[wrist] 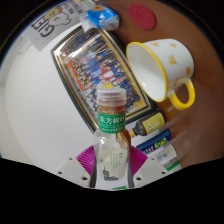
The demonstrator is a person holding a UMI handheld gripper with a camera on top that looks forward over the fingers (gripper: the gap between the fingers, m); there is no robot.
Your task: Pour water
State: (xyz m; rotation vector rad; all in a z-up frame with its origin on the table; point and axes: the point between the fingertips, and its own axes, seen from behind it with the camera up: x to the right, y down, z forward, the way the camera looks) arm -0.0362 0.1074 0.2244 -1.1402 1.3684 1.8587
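1 white round tabletop [40, 110] carries everything here. On it lies a large printed picture sheet [95, 62] with rows of small figures, and just beside that a white mug [160, 66] with a yellow handle and yellow dots — tilted, its mouth facing the sheet. A small yellow packet [150, 124] lies below the mug. Nearest, a clear plastic bottle [113, 140] with a green label stands upright between the 2 fingers of the gripper [113, 172] — both pads press its sides, holding it.
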